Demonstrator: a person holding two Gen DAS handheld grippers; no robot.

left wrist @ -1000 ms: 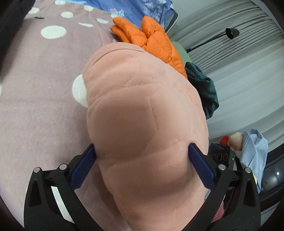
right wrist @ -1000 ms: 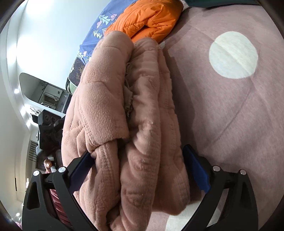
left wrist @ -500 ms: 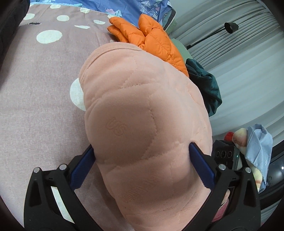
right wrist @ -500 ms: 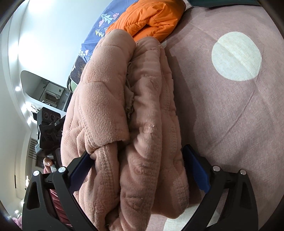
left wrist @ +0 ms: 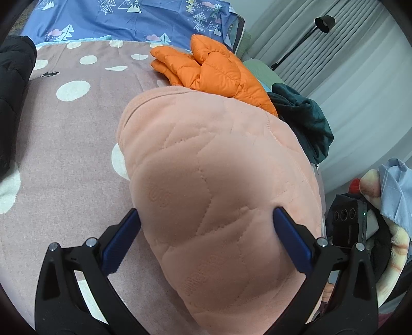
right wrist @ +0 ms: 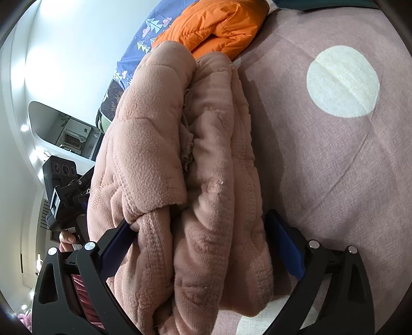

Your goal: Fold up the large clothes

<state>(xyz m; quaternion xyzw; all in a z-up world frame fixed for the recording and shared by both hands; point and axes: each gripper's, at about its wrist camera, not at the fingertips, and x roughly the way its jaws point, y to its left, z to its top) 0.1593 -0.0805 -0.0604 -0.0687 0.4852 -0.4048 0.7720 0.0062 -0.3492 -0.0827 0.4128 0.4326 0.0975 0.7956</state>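
Observation:
A folded pink quilted fleece garment (left wrist: 213,180) is held as a thick bundle above the pink dotted blanket (left wrist: 64,144). My left gripper (left wrist: 206,219) has its blue pads pressed on both sides of one end of the bundle. In the right wrist view my right gripper (right wrist: 198,226) clamps the other end of the garment (right wrist: 180,154), where the stacked layers show edge-on. The blanket (right wrist: 334,154) lies to the right of the bundle there.
An orange puffer jacket (left wrist: 216,69) lies beyond the bundle; it also shows in the right wrist view (right wrist: 213,23). A dark teal garment (left wrist: 303,121) sits right of it. A black jacket (left wrist: 13,77) is at left. A blue patterned sheet (left wrist: 128,18) lies behind.
The left wrist view has tilted up, showing more of the blue sheet and the black jacket. The bundle stays clamped in both grippers and has shifted slightly.

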